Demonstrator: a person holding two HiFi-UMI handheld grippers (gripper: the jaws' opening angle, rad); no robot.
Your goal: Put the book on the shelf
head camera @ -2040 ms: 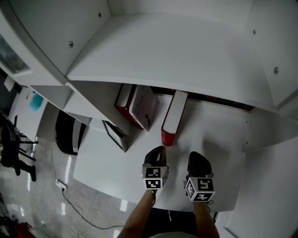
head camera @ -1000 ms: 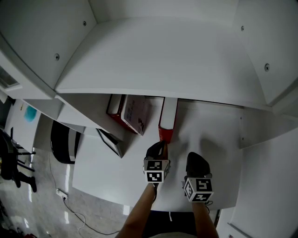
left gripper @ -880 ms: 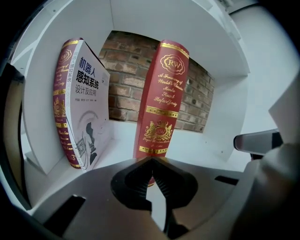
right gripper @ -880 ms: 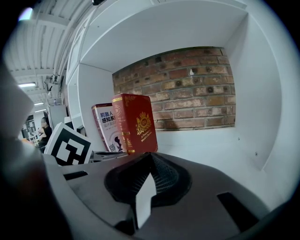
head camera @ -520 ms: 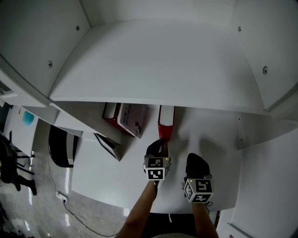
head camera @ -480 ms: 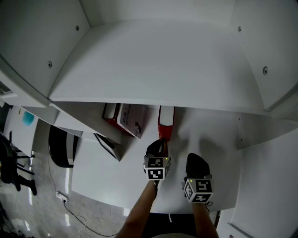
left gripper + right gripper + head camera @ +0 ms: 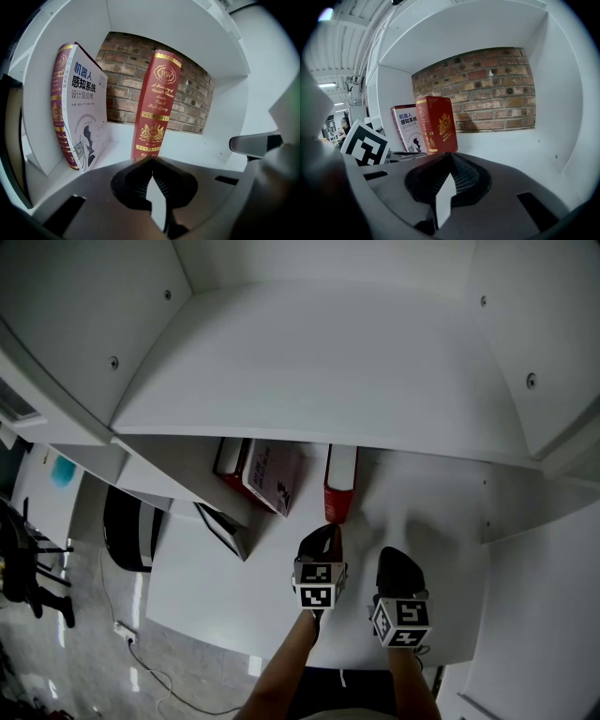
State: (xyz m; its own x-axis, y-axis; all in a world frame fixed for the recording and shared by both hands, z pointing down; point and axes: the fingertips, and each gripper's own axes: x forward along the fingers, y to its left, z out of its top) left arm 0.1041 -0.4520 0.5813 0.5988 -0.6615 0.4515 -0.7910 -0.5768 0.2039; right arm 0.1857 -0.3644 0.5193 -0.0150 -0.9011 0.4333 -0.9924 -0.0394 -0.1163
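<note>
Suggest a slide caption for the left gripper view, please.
Shut left gripper faces the standing red book on the shelf.

1. White-covered book, Chinese title and dark figure drawing on the front; ahead and left of the left claw, tilted.
2. Dark red volume with gold bands; directly behind the white-covered book, which leans on it.
3. Brick wall; straight ahead, beyond the claw.
4. Black-framed panel; left of the claw, tilted, nearer than the two volumes.
5. Dark rounded item, kind unclear; further left, down at floor level.
6. Cable; on the floor, left and below.
7. Black chair; far left.
8. Teal object; far left, well apart.
</note>
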